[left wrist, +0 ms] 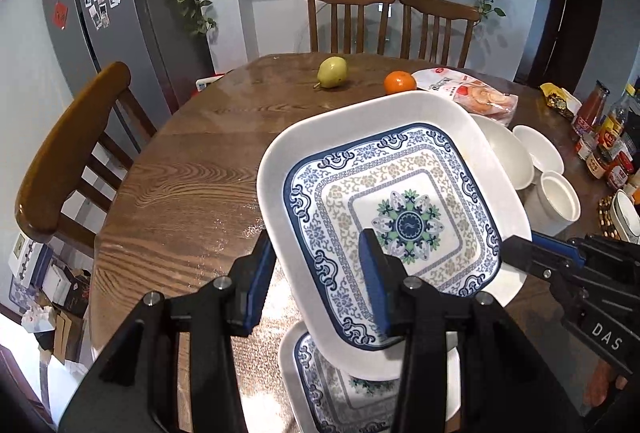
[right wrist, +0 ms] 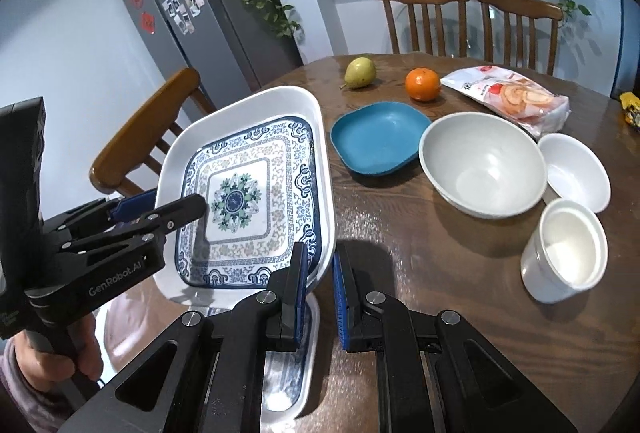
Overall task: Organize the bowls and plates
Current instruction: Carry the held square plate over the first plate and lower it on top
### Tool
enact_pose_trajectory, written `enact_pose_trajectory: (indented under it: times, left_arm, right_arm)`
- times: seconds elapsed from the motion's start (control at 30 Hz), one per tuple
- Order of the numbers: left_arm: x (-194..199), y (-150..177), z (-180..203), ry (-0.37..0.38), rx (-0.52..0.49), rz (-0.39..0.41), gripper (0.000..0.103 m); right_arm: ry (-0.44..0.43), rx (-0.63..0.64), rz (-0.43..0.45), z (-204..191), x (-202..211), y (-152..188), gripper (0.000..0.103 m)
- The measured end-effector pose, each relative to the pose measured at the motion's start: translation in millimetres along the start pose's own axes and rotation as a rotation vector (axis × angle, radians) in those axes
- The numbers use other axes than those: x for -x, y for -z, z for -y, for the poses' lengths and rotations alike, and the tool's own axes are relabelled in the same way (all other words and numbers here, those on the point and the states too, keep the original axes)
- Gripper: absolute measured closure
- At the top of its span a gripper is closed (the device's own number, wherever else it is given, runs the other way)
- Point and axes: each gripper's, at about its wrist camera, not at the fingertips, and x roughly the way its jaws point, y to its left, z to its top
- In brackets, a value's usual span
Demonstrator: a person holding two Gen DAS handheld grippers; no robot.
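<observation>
A square white plate with a blue floral pattern (left wrist: 400, 201) (right wrist: 248, 193) hangs tilted above the wooden table (left wrist: 180, 193). My left gripper (left wrist: 316, 273) (right wrist: 172, 203) is shut on its near-left rim, one finger inside the dish and one outside. On the opposite edge, my right gripper (right wrist: 320, 285) (left wrist: 516, 253) is shut on the rim. A second plate of the same pattern (left wrist: 320, 385) (right wrist: 288, 373) lies flat on the table right below the lifted one, partly hidden by it and by my fingers.
To the right stand a blue plate (right wrist: 380, 141), a large pale bowl (right wrist: 480, 165), a small white bowl (right wrist: 576, 169) and a white cup (right wrist: 564, 253). Farther back lie a pear (right wrist: 360, 73), an orange (right wrist: 422, 85) and a snack bag (right wrist: 508, 97). Jars (left wrist: 604, 149) line the right edge.
</observation>
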Motion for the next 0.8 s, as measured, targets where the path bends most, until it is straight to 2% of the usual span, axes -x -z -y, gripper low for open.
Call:
enact_pose_trajectory:
  times: [0.33, 0.8]
  left_arm:
    - [12, 17, 4, 0.002, -0.017, -0.007, 0.062]
    - [14, 44, 0, -0.008, -0.007, -0.051, 0.063]
  right_arm:
    - [-0.006, -0.012, -0.016, -3, 11, 21, 0.089]
    - [-0.025, -0.014, -0.087, -13, 9, 50, 0.089]
